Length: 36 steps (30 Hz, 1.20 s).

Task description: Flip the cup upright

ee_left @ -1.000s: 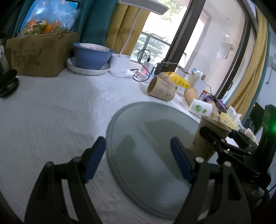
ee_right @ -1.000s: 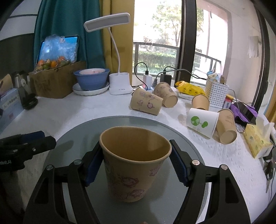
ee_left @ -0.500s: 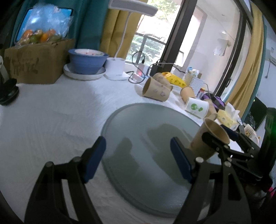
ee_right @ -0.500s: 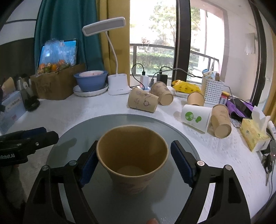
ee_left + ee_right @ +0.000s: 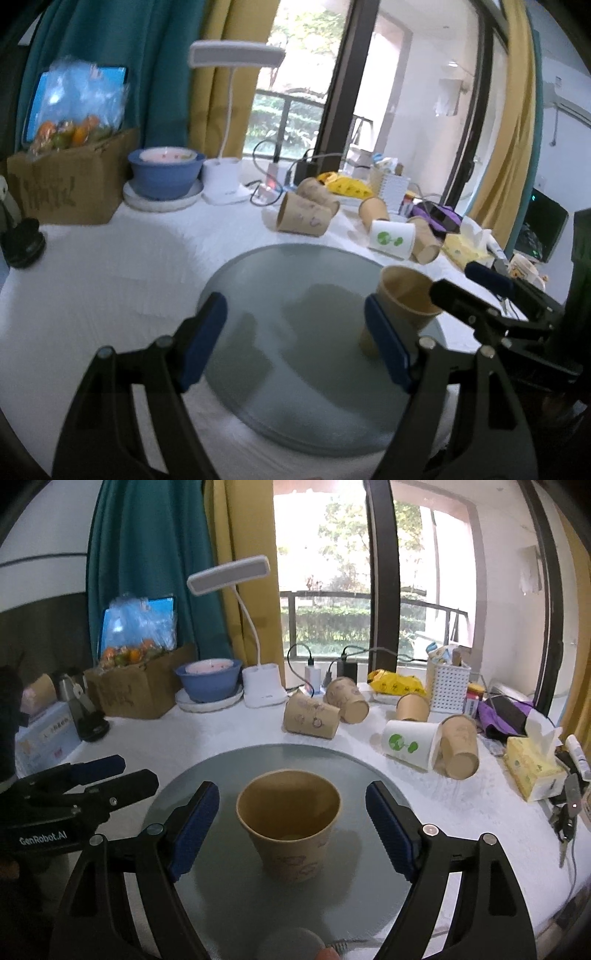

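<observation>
A brown paper cup (image 5: 291,823) with faint drawings stands upright, mouth up, on the round grey glass disc (image 5: 229,904). My right gripper (image 5: 291,827) is open, its blue pads a clear gap away on both sides of the cup. In the left wrist view the same cup (image 5: 402,302) stands at the disc's right side (image 5: 295,332), partly behind my left gripper's right finger. My left gripper (image 5: 295,339) is open and empty over the disc. The right gripper (image 5: 491,295) shows at that view's right edge.
Several paper cups lie on their sides behind the disc, among them a brown one (image 5: 310,718) and a white one with a green print (image 5: 410,744). A blue bowl (image 5: 208,681), a white desk lamp (image 5: 264,688), a cardboard box (image 5: 136,686) and a tissue pack (image 5: 532,771) stand around the white tablecloth.
My right gripper has opened and let go of the cup, which now stands free and lower on the disc. Both cameras have tilted up a little.
</observation>
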Available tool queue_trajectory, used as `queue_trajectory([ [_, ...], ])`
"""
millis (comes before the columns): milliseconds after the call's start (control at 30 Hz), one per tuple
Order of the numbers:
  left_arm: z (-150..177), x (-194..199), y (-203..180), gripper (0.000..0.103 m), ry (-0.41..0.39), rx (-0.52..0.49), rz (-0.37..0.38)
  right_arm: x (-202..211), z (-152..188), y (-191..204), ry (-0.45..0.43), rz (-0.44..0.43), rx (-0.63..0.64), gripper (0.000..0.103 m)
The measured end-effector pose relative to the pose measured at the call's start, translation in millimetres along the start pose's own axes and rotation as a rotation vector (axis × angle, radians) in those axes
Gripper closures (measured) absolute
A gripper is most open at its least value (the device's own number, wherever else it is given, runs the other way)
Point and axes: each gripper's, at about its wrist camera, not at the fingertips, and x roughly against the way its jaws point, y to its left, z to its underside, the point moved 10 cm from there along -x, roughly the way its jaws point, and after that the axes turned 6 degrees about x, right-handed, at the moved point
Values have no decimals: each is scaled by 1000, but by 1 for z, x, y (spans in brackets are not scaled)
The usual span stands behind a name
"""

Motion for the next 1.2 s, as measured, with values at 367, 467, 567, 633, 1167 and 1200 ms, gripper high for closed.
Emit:
queue_trajectory([
  [367,-17,33,-39,25,-84,-92,46,43,-21,-9,-67,7,4,19],
  [467,-24,41,-47,25,-109,-106,54,55,-28,-13,-88,8,1,19],
  [567,-30,47,-52,25,-128,-118,55,64,-35,-16,-101,11,3,19],
  [633,-37,54,-57,25,-148,-126,54,72,-40,-18,-109,9,2,19],
  [1167,-63,83,-84,5,-229,-203,45,93,-52,-32,-128,19,-9,19],
  [1200,-61,81,-84,5,-224,-208,41,92,-51,-32,-126,18,-10,19],
])
